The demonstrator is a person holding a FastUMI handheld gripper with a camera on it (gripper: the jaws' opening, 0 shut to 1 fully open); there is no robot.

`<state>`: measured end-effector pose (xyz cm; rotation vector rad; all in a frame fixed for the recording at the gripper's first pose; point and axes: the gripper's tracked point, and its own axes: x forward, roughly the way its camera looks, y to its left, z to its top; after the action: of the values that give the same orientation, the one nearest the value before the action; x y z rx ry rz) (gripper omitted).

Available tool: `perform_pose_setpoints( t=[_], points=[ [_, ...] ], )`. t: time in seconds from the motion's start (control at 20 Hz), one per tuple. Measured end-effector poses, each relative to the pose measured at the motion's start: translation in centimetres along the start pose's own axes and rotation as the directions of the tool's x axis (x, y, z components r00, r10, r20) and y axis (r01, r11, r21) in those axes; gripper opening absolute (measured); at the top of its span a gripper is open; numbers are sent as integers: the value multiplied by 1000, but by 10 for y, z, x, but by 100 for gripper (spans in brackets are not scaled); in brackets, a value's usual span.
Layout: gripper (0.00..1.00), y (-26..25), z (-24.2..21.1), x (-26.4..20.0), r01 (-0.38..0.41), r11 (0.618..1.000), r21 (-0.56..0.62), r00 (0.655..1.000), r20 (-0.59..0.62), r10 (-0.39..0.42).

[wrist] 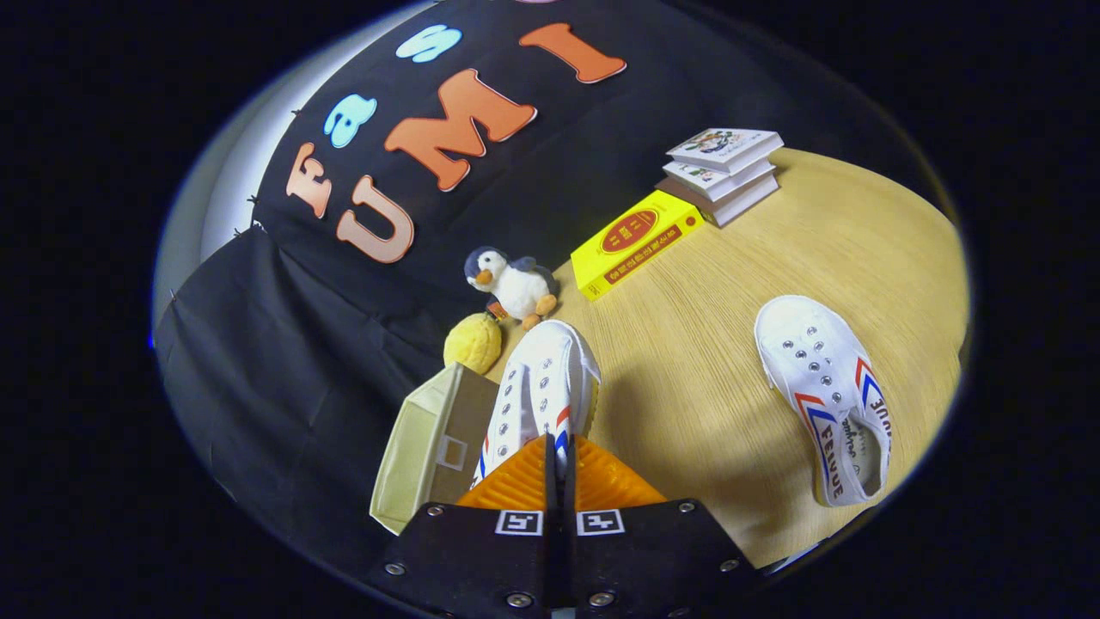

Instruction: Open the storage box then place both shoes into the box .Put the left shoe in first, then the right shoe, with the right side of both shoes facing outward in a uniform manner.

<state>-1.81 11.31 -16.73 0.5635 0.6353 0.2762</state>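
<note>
My gripper [557, 456] is shut on the heel rim of a white canvas shoe [541, 387] with red and blue stripes. That shoe hangs toe-forward above the wooden table [687, 378], beside the beige fabric storage box [434, 443]. The box stands just left of my fingers [516, 481], close against the held shoe; its lid state is hard to tell from here. A second white shoe [825, 387] of the same kind lies on the table to the right, toe pointing away, its opening toward me.
Beyond the held shoe sit a yellow bumpy ball [473, 342] and a plush penguin [513, 284] against the black cloth wall. A yellow book [634, 242] and a stack of three books [722, 172] lie further back.
</note>
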Motion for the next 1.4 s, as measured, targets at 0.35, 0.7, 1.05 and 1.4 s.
perform_pose_setpoints(
  t=[0.35, 0.7, 1.05, 1.4],
  points=[
    [0, 91, 10, -11, -50, 999, 10, 995, 85, 49],
    [0, 144, -26, 23, -37, 999, 6, 997, 73, 37],
    [0, 168, -77, 75, 32, 999, -9, 999, 30, -32],
    [0, 184, -121, 117, 81, 994, -72, 996, -25, -83]
  ],
)
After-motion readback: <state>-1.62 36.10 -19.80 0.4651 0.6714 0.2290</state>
